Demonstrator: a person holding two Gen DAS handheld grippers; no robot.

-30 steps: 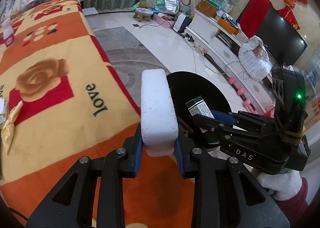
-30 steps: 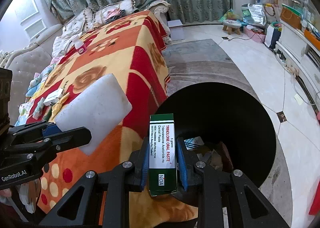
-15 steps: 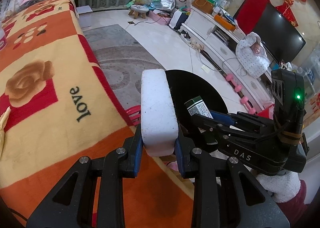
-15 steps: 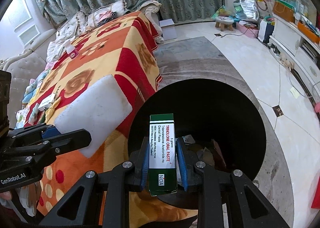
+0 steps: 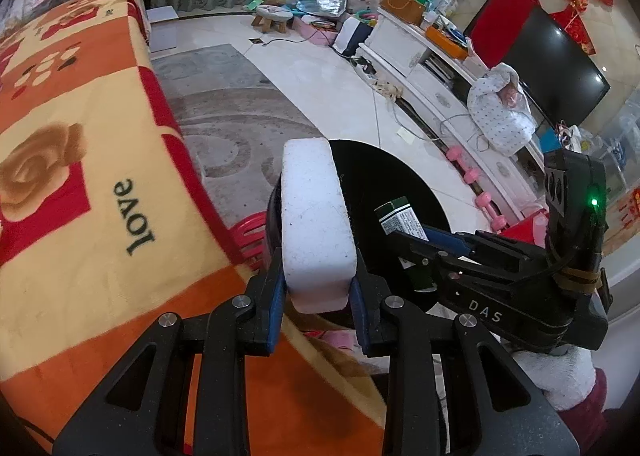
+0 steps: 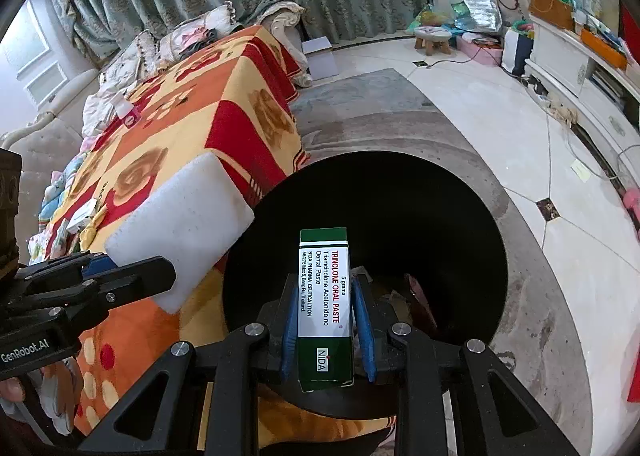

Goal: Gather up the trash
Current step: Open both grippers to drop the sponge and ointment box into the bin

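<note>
My left gripper (image 5: 318, 296) is shut on a white foam block (image 5: 314, 215), held over the near rim of the black trash bin (image 5: 396, 183). The same foam block (image 6: 188, 228) shows at the left of the right wrist view, still above the blanket's edge beside the bin. My right gripper (image 6: 326, 330) is shut on a green and white medicine box (image 6: 325, 296), held upright over the mouth of the black bin (image 6: 400, 199). That box (image 5: 398, 215) and the right gripper (image 5: 432, 246) also appear on the right of the left wrist view. Some rubbish lies at the bin's bottom.
An orange, red and yellow blanket (image 5: 80, 175) covers the table on the left, with small items (image 6: 80, 215) farther along it. A pink stool (image 5: 250, 236) sits under the table edge. A white cabinet (image 5: 420, 55) and TV (image 5: 556, 67) stand across the floor.
Both grippers have drifted away from the blanket toward the bin; the bin now fills more of each view. Both grips are unchanged.
</note>
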